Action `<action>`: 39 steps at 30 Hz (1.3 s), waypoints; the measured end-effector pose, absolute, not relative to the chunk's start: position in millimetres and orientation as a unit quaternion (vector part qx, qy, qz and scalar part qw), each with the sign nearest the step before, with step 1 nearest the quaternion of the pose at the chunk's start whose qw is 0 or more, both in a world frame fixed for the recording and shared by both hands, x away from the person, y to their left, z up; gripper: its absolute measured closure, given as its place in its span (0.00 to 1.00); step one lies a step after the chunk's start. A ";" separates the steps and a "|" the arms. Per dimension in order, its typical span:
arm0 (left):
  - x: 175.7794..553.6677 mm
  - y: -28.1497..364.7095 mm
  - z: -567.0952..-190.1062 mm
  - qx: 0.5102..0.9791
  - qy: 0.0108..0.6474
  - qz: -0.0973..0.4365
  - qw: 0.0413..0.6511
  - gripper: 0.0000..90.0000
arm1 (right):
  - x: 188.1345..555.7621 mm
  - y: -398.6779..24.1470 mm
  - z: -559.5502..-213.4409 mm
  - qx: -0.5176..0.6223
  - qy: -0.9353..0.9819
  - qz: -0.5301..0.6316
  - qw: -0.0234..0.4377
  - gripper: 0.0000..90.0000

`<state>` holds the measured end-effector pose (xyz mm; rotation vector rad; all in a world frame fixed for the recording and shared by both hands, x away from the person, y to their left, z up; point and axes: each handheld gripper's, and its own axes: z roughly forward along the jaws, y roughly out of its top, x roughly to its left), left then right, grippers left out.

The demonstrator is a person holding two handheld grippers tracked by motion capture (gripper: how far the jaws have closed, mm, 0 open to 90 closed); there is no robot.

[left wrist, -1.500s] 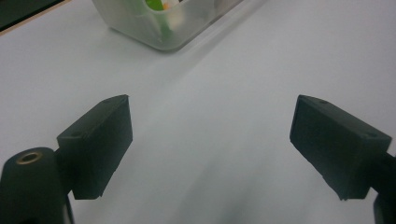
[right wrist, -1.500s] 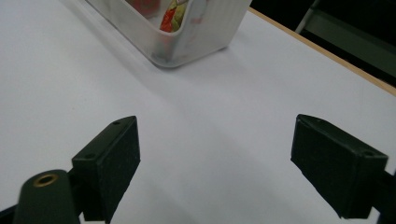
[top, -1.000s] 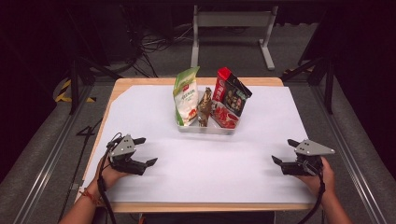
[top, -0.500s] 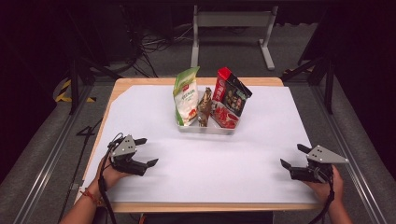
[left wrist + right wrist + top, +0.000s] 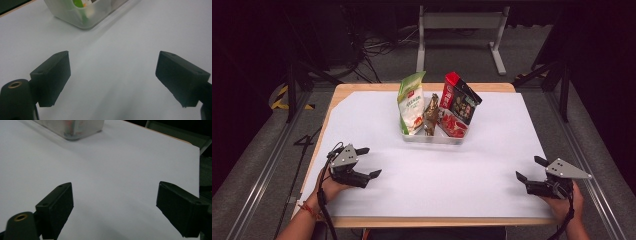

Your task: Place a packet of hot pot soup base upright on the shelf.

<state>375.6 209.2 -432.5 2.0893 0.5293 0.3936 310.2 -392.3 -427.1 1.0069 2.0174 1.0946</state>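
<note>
Your left gripper sits at about eight o'clock on the white paper-covered wooden table, held low over the sheet with its two black jaws spread wide and nothing between them. In the left gripper view the same left gripper looks over bare white sheet, with the corner of the clear rectangular plastic tub at about eleven o'clock of that view, well apart from the jaws.

Your right gripper is down at about four o'clock on the table, near the front right edge, its jaws also wide apart and empty, its grey three-cornered plate on top. In the right gripper view the right gripper faces open white sheet, and the tub shows at about eleven o'clock, far from the jaws.

The clear plastic tub stands a little past the table's centre, toward twelve o'clock, roughly between your two hands but well ahead of both. In it stand a tall green-and-white snack pouch on the nine o'clock side, a brown crinkled wrapper in the middle, a red-and-black packet leaning toward three o'clock, and a red bag low in front of it.
</note>
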 end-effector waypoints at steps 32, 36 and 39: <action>372.5 210.2 -433.9 0.853 0.205 0.161 0.452 0.15 | 311.7 -383.2 -424.1 0.375 0.761 0.426 0.314 0.16; 373.2 209.9 -434.1 0.853 0.205 0.162 0.452 0.15 | 312.4 -382.3 -424.9 0.375 0.763 0.424 0.313 0.16; 373.7 209.4 -434.2 0.854 0.205 0.161 0.451 0.15 | 313.2 -381.9 -425.7 0.375 0.764 0.422 0.311 0.16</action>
